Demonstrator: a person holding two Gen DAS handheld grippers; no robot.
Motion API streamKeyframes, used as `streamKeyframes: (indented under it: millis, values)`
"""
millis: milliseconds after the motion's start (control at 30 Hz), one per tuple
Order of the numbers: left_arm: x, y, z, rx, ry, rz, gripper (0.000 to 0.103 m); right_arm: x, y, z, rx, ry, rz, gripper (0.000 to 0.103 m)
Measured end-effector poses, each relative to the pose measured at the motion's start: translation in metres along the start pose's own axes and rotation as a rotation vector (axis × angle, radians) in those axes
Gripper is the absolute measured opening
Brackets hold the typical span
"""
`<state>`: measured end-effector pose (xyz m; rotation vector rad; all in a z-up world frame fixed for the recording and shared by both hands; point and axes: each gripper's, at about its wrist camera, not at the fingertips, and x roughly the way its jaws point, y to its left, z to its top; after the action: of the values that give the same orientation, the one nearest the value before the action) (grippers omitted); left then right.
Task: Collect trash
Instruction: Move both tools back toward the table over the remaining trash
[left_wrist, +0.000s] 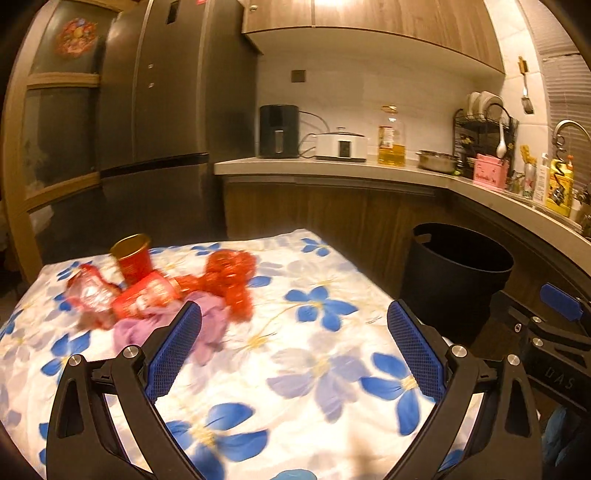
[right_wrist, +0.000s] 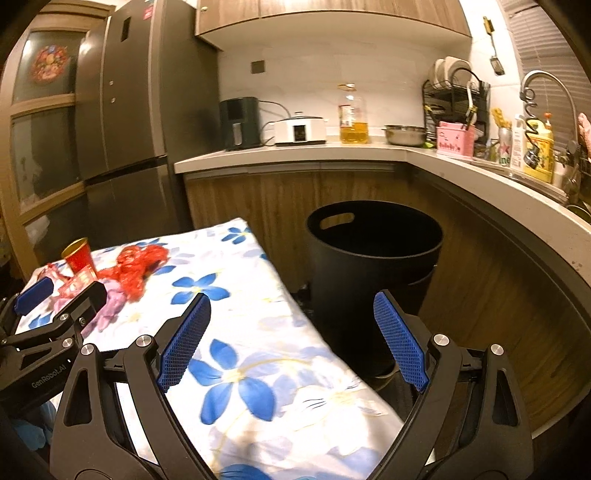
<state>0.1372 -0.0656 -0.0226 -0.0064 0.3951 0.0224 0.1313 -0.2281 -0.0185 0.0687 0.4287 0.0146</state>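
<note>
Trash (left_wrist: 162, 291) lies heaped at the worktop's (left_wrist: 332, 354) far left corner, well apart from the bin (right_wrist: 373, 266). Both tongs, left (left_wrist: 294, 347) and right (right_wrist: 291, 339), gape empty. Grabbing the pile carelessly could topple the cup (left_wrist: 132, 256) or snag cloth.

Warm yellow light glares from the top edge; fisheye bends the edges, corners dark, trash pile (left_wrist: 162, 291) motion-blurred

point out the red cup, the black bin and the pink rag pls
red cup (left_wrist: 133, 261), left wrist view, on its red side wall.
black bin (right_wrist: 373, 273), right wrist view, on its outer front wall.
pink rag (left_wrist: 212, 328), left wrist view, on the crumpled fold by the gripper finger.
</note>
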Motion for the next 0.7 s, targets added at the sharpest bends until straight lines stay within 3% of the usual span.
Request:
streamKeyframes:
  millis: [500,600,700]
  values:
    - [-0.006,0.094,-0.020,-0.108,-0.004,0.198,0.096,0.015,0.060,-0.015,-0.047,0.025,0.124,0.088]
    - [0.001,0.112,-0.020,-0.131,-0.007,0.211,0.096,0.021,0.079,-0.015,-0.069,0.030,0.164,0.088]
    - [0.018,0.126,-0.019,-0.154,0.040,0.198,0.096,0.024,0.094,-0.014,-0.083,0.024,0.194,0.088]
